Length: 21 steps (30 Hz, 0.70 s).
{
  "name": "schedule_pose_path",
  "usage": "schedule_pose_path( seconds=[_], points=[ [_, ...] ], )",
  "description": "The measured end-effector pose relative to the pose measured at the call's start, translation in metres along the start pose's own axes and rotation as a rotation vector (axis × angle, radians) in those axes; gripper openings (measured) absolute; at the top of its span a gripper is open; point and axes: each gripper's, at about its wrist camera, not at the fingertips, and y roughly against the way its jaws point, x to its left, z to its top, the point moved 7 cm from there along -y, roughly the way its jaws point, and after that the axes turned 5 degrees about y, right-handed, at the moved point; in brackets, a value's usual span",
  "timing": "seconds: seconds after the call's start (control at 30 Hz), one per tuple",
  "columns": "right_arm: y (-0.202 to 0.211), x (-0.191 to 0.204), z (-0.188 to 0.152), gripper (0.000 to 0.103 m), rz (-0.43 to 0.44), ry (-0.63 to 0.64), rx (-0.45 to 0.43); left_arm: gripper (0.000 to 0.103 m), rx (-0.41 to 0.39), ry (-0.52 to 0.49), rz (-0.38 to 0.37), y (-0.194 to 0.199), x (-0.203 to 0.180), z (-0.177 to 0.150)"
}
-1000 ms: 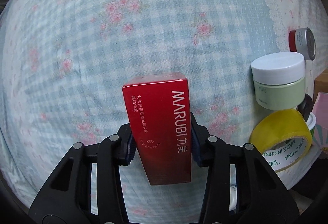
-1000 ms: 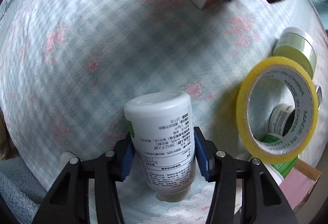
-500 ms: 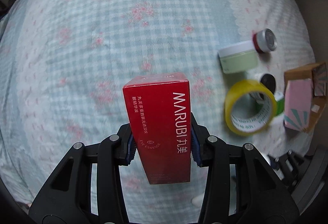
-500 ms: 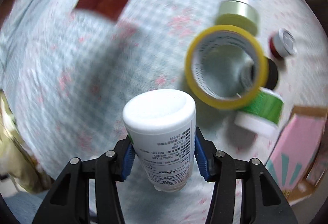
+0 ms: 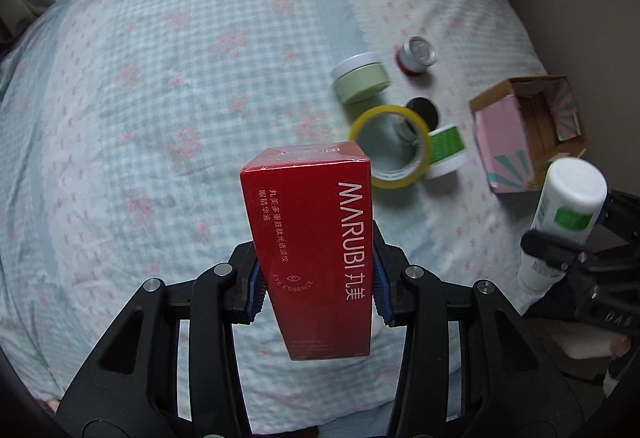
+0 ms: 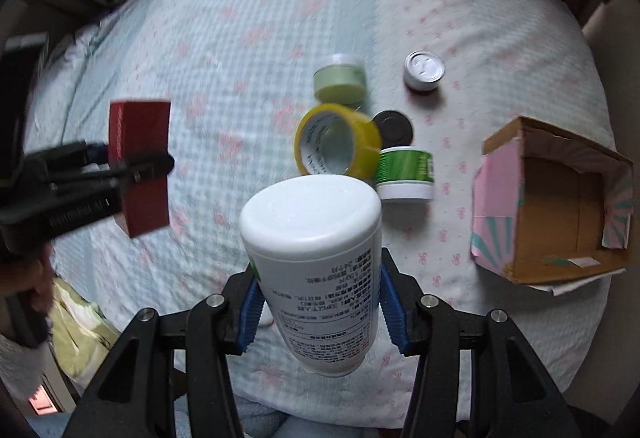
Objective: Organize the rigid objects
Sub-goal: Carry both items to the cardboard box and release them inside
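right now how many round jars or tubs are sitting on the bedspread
3. A pale green jar sits behind the yellow tape roll, a silver-lidded red jar lies farther right, and a green-labelled white tub stands beside the tape. Others may be hidden.

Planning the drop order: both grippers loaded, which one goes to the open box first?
Right, probably. The right gripper holds the white bottle, and the box lies just to its right, opening toward it. The left gripper, holding the red carton, is farther away, with the tape roll and jars between.
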Motion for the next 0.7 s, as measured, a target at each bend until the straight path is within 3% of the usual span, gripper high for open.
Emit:
schedule_pose_path(
  seconds=[0.3,0.7],
  points=[
    [0.070,-0.071,-0.010,0.047,0.006,-0.085,-0.097,0.038,-0.063,-0.027,-0.063,0.029,-0.090,0.002],
    [0.124,-0.235,-0.022,0.047,0.003,-0.128,-0.163,0.038,-0.107,0.010,-0.092,0.020,-0.262,0.036]
  ],
)
